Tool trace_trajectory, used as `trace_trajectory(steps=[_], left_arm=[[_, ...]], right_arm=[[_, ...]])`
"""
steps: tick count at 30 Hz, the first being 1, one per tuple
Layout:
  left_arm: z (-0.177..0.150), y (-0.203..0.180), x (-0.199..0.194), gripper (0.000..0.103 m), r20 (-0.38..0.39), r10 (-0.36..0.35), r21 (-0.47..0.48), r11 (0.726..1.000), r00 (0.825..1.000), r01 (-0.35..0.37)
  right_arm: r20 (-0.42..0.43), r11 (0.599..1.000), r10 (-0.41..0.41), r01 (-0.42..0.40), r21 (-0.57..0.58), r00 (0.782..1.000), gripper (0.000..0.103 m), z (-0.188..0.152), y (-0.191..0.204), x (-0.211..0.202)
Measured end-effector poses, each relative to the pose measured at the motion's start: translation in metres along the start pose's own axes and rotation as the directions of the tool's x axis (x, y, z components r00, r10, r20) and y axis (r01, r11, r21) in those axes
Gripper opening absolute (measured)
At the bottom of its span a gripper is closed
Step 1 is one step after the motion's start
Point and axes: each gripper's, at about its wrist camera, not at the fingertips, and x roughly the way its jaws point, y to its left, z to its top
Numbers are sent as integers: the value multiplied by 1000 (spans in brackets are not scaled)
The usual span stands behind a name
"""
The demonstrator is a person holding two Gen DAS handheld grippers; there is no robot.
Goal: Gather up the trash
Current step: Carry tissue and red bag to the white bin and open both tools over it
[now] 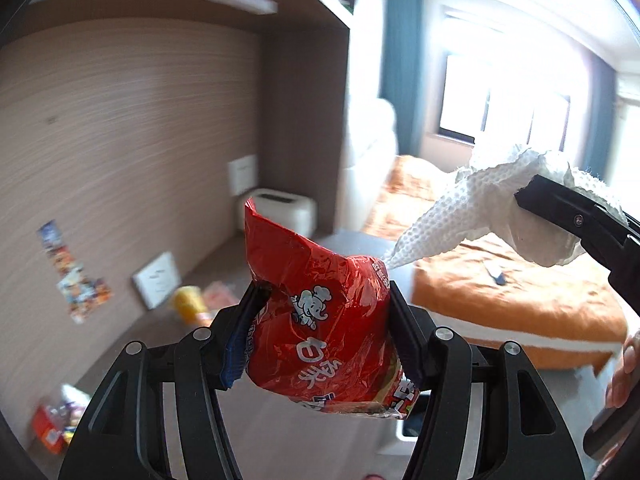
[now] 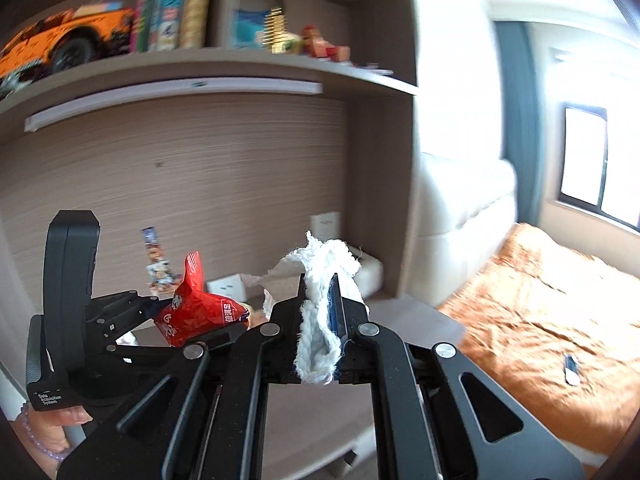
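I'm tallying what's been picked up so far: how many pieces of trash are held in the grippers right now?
2. A crinkled red snack wrapper is clamped in the left gripper; a crumpled white paper towel is clamped in the right gripper. More litter may lie blurred on the desk.

Crumpled red wrapper [image 1: 320, 320], white tissue [image 2: 324, 280], both held aloft

1. The red wrapper [image 1: 320, 320] is glossy, crinkled foil-like plastic (highlights along every crease).
2. The white paper towel [image 1: 488, 216] is matt, with an embossed dimpled texture.
3. The left tongs [image 1: 322, 328] are matt black plastic with shiny metal pins.
4. The back wall panel [image 1: 120, 120] looks like pale wood grain, matt.
5. The bed [image 2: 540, 300] wears rumpled orange cloth.
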Motion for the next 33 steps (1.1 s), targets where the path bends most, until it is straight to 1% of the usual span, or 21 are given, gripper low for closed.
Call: trace_trajectory(steps=[3,4,8,11,15,18,20,24,26,29,30,32,33], left_arm=[[-1,-29,11,60,-14,-76,40,996,997,76],[-2,-43,16,60,-20,-111,55,992,994,112],[-9,-86,32,60,-53,-198,97,975,979,202],[-16,-121,47,60,-87,-245,130,958,966,255],[-29,-163,67,60,-130,-273,166,942,953,293],[-42,-191,87,60,-172,-281,190,931,944,311],[-52,-210,103,60,-209,-279,197,927,937,320],[-72,-240,138,60,-270,-263,209,923,926,323],[-83,-248,155,60,-294,-260,214,920,920,328],[-109,-264,187,60,-340,-260,221,912,904,346],[-124,-270,204,60,-368,-258,222,908,893,354],[-146,-277,227,60,-400,-276,208,902,874,380],[-163,-282,244,60,-421,-282,208,895,862,395]], right_arm=[[-12,997,-68,69,22,998,9,-6,-19,-19],[-18,995,-98,99,27,995,9,-10,-27,-27],[-45,981,-187,189,44,981,9,-24,-55,-46],[-69,967,-242,247,58,968,9,-36,-80,-57],[-108,953,-284,293,82,953,9,-57,-120,-65],[-139,947,-288,303,104,948,10,-74,-151,-66],[-148,948,-279,297,114,949,10,-84,-170,-63],[-190,952,-244,272,139,951,10,-110,-207,-50],[-229,951,-240,276,140,944,10,-129,-227,-38],[-286,950,-215,269,161,934,10,-158,-252,-19],[-314,949,-199,262,174,928,10,-172,-262,-10],[-353,948,-174,254,193,919,10,-197,-276,6],[-376,949,-153,243,203,914,10,-214,-283,17]])
